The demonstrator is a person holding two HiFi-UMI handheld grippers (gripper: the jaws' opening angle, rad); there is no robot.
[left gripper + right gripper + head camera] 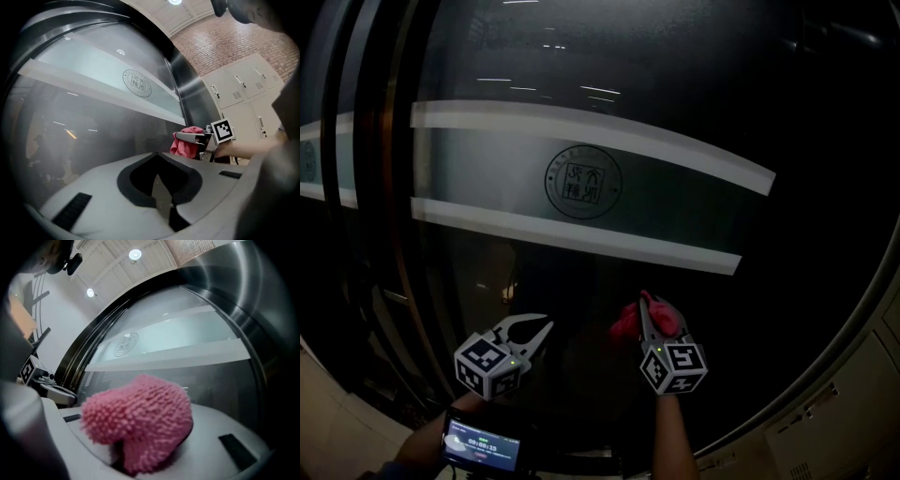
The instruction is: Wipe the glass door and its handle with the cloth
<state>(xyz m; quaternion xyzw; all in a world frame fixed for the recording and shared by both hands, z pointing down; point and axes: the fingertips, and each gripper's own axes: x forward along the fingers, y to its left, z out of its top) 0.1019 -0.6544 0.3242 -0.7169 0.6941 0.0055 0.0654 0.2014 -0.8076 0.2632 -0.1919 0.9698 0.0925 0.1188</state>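
Clamped on the pink cloth (626, 322), the right hand-held gripper (645, 300) faces the glass door (675, 112) straight ahead, while the left hand-held gripper (158, 155) hangs closed and empty.

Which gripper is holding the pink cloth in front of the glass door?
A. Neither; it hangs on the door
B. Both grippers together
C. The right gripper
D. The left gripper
C: in the right gripper view the pink cloth bulges out between the jaws of the right gripper, while the left gripper has nothing between its jaws.
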